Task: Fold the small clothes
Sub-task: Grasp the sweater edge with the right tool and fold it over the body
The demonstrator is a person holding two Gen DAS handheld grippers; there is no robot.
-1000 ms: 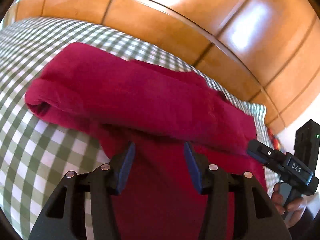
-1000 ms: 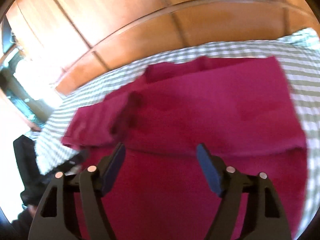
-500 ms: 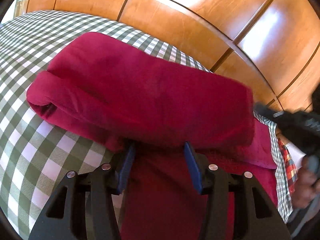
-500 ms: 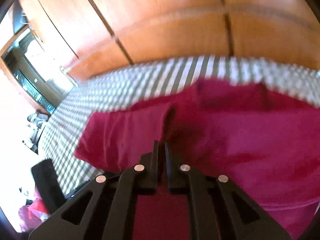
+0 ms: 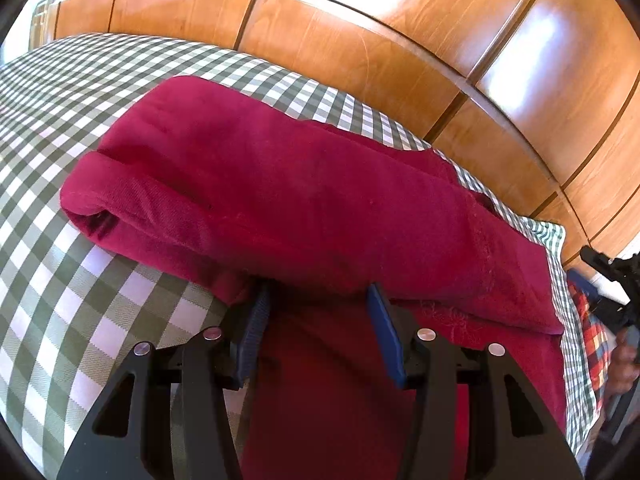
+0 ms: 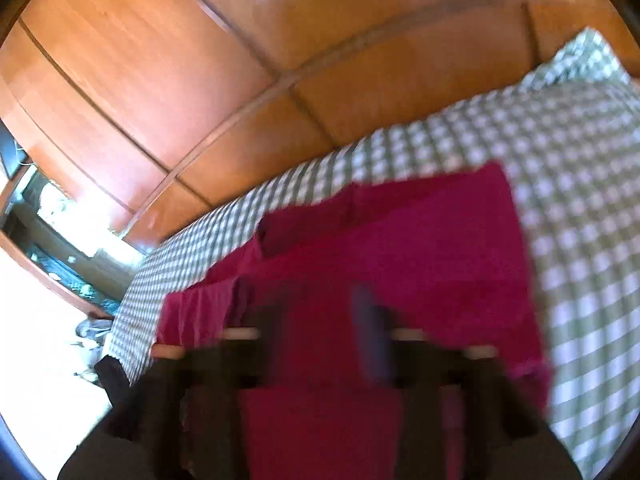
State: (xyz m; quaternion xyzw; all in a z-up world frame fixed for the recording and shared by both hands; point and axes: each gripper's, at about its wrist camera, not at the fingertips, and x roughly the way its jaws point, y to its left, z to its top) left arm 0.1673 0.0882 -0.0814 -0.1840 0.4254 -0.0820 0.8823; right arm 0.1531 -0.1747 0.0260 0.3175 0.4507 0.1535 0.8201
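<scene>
no container shows in either view; what carries everything is a bed under a green-and-white checked bedsheet (image 5: 80,280), backed by a glossy wooden headboard (image 5: 360,52). the red garment (image 5: 300,200) lies folded over on itself along the bed's far edge, close to the headboard, with its rolled end open toward the left and a lower layer trailing toward the near edge.

the left tongs (image 5: 320,320) sit with their blue pads parted, the cloth's lower layer lying between them and the folded edge just ahead; the pads do not visibly press it, so they read as released. at the bed's right edge a hand (image 5: 624,364) holds the other black tool beside a red plaid cloth (image 5: 588,320).

in the right wrist view the right tongs (image 6: 320,320) are smeared by motion (only one blue pad (image 6: 372,332) can be made out) and their jaws are opening over the garment (image 6: 400,248), nothing gripped. half a second ago these tongs were clenched tight together; the left tongs keep the same gap as before, and the fold has barely shifted.
</scene>
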